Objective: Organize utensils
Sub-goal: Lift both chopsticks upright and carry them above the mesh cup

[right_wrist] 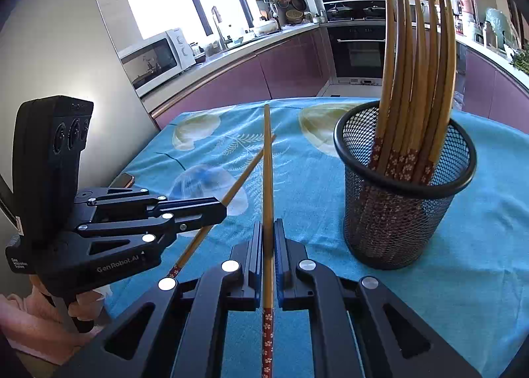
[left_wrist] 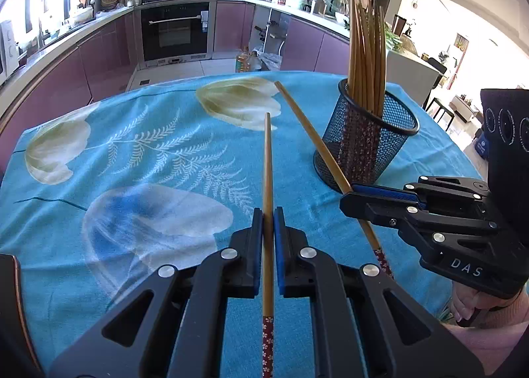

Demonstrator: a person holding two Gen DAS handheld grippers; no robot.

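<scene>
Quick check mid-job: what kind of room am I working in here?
Most likely a home kitchen: a built-in black oven under pots on a stove, a white microwave on the counter, and purple base cabinets.

"DAS" on right gripper [left_wrist: 383, 199], "GenRobot.AI" on left gripper [right_wrist: 211, 209]

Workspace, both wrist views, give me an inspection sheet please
Surface: table under a blue floral cloth.
Job's things: mesh cup upright, holding a bundle of chopsticks, patterned ends down.
Clutter: phone at the cloth's edge.
Grippers: left gripper shut on one chopstick; right gripper shut on another chopstick; both sticks clear of the cup.
Cables: nothing seen.
Surroundings: kitchen, oven, microwave.
</scene>
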